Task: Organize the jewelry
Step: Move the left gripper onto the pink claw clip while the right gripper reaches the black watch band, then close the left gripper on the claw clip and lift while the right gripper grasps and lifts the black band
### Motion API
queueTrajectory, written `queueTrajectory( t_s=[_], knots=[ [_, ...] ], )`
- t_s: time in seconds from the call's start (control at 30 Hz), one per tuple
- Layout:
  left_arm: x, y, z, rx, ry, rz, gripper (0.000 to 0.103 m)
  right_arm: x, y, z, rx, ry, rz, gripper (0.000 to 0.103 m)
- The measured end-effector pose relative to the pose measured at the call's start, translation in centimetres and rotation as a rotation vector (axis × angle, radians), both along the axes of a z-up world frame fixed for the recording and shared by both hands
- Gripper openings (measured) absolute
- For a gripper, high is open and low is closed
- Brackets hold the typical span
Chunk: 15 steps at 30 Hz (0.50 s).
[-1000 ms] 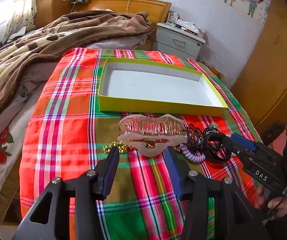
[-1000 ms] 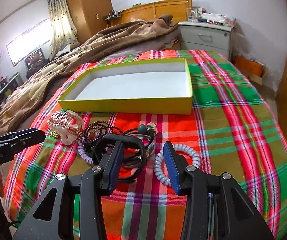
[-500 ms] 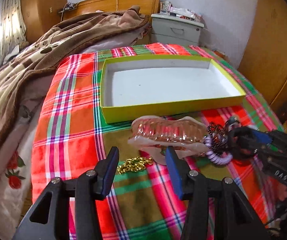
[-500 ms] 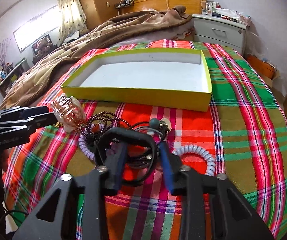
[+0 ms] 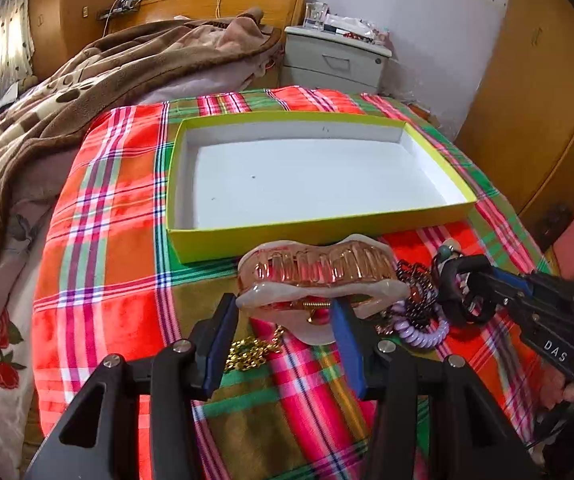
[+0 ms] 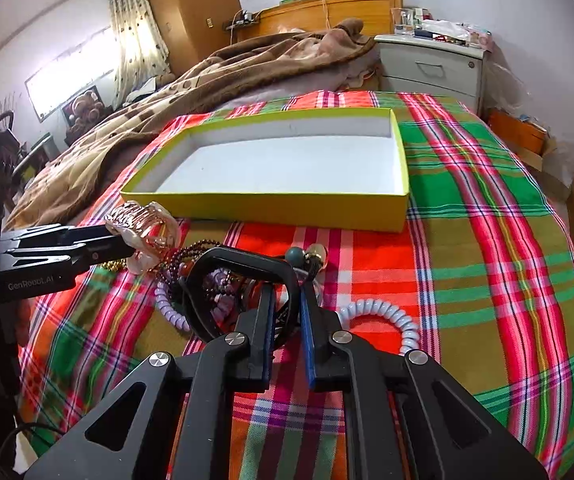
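Observation:
A clear pink hair claw [image 5: 315, 276] lies on the plaid cloth in front of the yellow-green box [image 5: 307, 236]. My left gripper [image 5: 283, 308] is open, and its tips flank the claw's lower handle. From the right wrist view, the left gripper [image 6: 123, 240] has the hair claw [image 6: 143, 228] at its tip. My right gripper [image 6: 287, 304] has one finger inside a black ring [image 6: 243, 260]. Its jaws are closing with the ring's band between them, and a small gap still shows. In the left wrist view the black ring [image 5: 453, 280] stands at the right gripper's tip.
Tangled beside the ring are a dark bead bracelet [image 6: 191, 252], a purple coil tie [image 6: 171, 308] and a green bead charm [image 6: 297, 256]. A pale coil tie [image 6: 387, 312] lies to the right. A gold chain [image 5: 251, 352] sits below the claw. The brown blanket [image 5: 87, 92] is heaped to the left.
The right gripper's jaws have narrowed from wide open to a slim gap around the black ring's band. The left gripper has come up to the hair claw, its tips now beside it.

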<state>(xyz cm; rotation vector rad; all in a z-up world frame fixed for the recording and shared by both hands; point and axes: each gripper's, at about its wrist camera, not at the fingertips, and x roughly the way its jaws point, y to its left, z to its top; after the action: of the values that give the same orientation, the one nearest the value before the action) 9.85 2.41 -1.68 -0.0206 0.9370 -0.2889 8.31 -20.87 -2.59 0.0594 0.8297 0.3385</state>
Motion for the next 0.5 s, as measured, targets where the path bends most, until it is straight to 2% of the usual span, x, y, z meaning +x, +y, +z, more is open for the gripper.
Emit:
queueTrajectory(
  t_s=[0.1,0.17,0.33,0.5],
  knots=[
    [-0.1,0.1,0.3,-0.031,-0.006,0.006,0.035,0.0,-0.3,0.4,0.012,-0.012,-0.009,0.012],
    [-0.3,0.2,0.5,-0.04,-0.011,0.006,0.034,-0.1,-0.4,0.6,0.016,-0.02,-0.015,0.012],
    [-0.5,-0.1,0.9,-0.047,-0.017,0.008,0.025,0.1,-0.8,0.7,0.029,-0.027,-0.029,0.012],
    [-1.6,-1.2,1.4,-0.057,-0.017,-0.067,0.023,0.2,-1.3,0.8,0.038,-0.032,-0.043,0.012]
  ],
)
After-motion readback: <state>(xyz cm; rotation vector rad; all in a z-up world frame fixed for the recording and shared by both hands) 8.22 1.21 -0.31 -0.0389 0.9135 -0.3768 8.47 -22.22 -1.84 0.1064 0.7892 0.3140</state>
